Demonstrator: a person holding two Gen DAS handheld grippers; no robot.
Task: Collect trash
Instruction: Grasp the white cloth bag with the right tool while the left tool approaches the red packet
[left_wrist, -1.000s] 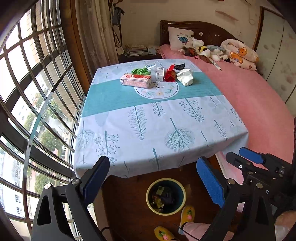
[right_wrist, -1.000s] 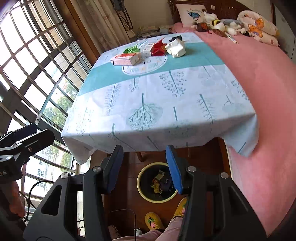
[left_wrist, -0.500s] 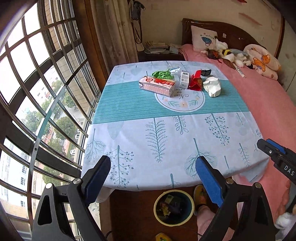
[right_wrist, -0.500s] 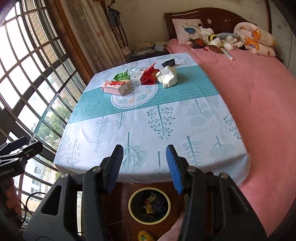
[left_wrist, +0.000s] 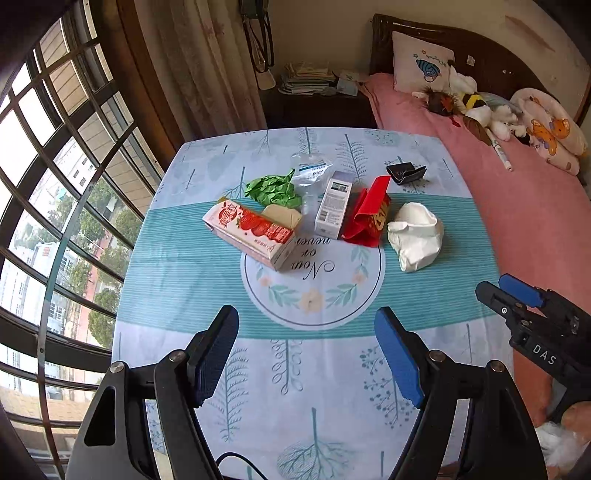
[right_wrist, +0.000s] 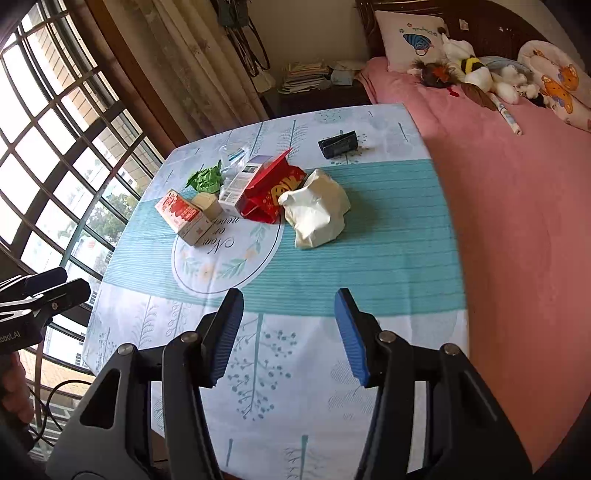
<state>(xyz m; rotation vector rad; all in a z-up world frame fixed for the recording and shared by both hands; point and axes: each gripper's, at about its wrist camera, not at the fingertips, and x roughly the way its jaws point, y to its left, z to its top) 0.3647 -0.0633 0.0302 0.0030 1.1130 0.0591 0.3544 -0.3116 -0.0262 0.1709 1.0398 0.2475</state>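
Several pieces of trash lie mid-table: a strawberry carton (left_wrist: 255, 230) (right_wrist: 183, 216), green crumpled paper (left_wrist: 273, 190) (right_wrist: 205, 179), a clear plastic wrapper (left_wrist: 312, 171), a small white box (left_wrist: 334, 208) (right_wrist: 242, 182), a red packet (left_wrist: 369, 214) (right_wrist: 271, 194), a white crumpled bag (left_wrist: 415, 236) (right_wrist: 317, 212) and a black folded card (left_wrist: 404, 173) (right_wrist: 338, 144). My left gripper (left_wrist: 306, 350) hovers over the near table, its jaws closing with nothing between them. My right gripper (right_wrist: 288, 334) hovers nearby, jaws opening, empty.
The table (left_wrist: 207, 280) wears a blue tree-print cloth. A pink bed (right_wrist: 517, 221) with pillows and soft toys runs along the right. Barred windows (left_wrist: 55, 184) fill the left. A nightstand with papers (left_wrist: 306, 79) stands behind the table.
Both grippers have swept forward from above the floor bin to over the table. The bin has dropped out of view. The left jaws have narrowed and the right jaws have widened a little.
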